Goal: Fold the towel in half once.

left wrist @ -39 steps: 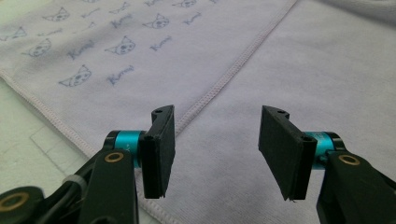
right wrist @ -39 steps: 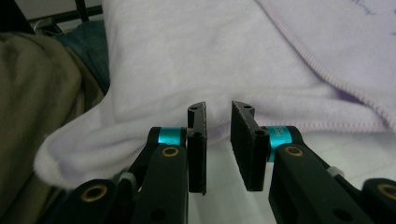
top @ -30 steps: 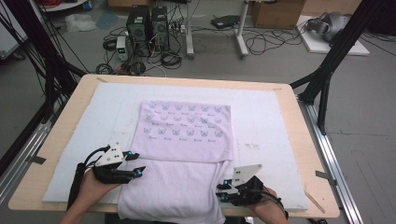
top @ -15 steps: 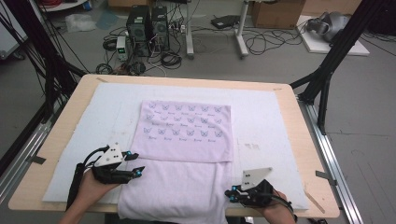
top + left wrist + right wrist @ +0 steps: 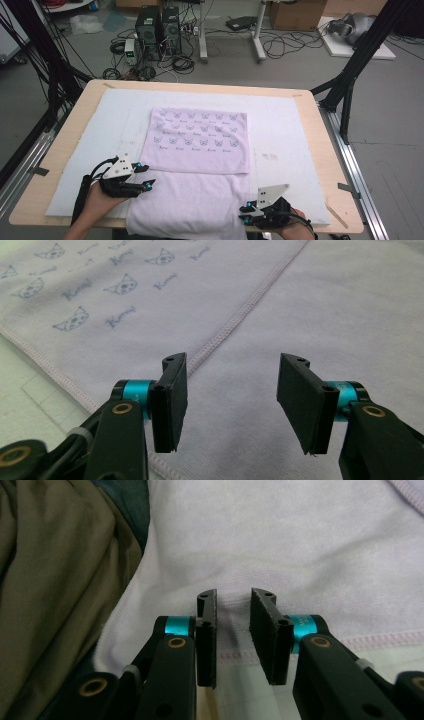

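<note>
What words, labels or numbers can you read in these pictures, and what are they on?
"Kuroi", as best it reads: a blue script word printed over and over beside small cat faces on the towel; the last letters are unsure.
The same print on the towel in the high view is too small to read.
The computer towers on the floor show no legible label.

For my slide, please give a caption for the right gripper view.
Right gripper at the hem of a lilac towel.
</note>
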`<state>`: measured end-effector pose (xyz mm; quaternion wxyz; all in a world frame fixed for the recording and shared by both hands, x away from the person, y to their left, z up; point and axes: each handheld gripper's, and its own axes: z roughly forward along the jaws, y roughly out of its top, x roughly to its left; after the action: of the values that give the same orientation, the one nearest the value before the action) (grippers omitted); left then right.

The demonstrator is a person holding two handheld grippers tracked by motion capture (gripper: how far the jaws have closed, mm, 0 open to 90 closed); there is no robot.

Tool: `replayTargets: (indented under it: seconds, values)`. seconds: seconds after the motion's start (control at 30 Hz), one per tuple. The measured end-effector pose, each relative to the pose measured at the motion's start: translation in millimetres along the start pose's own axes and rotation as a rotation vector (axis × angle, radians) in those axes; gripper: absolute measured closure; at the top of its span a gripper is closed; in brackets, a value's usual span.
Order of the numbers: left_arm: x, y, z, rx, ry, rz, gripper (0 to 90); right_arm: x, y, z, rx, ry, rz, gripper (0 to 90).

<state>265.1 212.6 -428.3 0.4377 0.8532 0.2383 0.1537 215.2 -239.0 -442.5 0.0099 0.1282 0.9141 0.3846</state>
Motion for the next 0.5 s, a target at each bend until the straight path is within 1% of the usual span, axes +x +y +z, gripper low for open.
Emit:
replayTargets:
  seconds: [0.03,0.07,0.13,0.2,0.23,0.27,0.3,0.37,0.4,0.47,0.5]
  values:
    - [0.5,-0.4,-0.2,0.001,0.0,-0.001,46.2,-0.8,-0.9,-0.2,-0.007,0.001,0.004,78.3]
    - [0.8,-0.6,-0.4,0.0,0.0,-0.002,46.2,-1.5,-1.5,-1.4,-0.002,-0.004,-0.007,87.0]
    - [1.8,-1.1,-0.5,0.003,0.002,-0.002,46.2,-1.5,-2.1,-4.5,0.015,0.006,-0.006,87.5]
    - [2.3,-1.4,-0.3,0.003,0.004,-0.003,46.2,-1.4,-1.5,-8.9,0.033,-0.008,-0.021,87.5]
    - [2.6,-1.4,0.0,0.005,0.006,-0.003,46.2,-2.2,-1.3,-12.4,0.019,-0.012,-0.014,87.2]
    - [3.3,-1.2,0.6,0.006,0.007,-0.003,46.1,-3.6,-0.9,-15.4,-0.01,-0.005,-0.001,85.6]
    - [4.1,-1.0,1.4,0.005,0.008,-0.005,46.2,-5.1,-0.1,-17.9,-0.028,-0.012,0.014,83.6]
    - [8.1,-0.1,3.1,0.01,0.013,-0.01,46.4,-10.4,2.5,-20.1,-0.045,-0.03,0.024,79.3]
    - [10.5,0.5,3.9,0.008,0.016,-0.011,46.8,-15.5,4.3,-20.4,-0.063,-0.034,0.029,77.5]
    - [16.3,1.7,5.5,0.011,0.023,-0.019,48.3,-26.2,7.7,-20.4,-0.088,-0.059,0.047,73.9]
    - [19.0,2.2,6.5,0.012,0.027,-0.023,48.8,-32.6,9.4,-19.7,-0.106,-0.062,0.053,71.9]
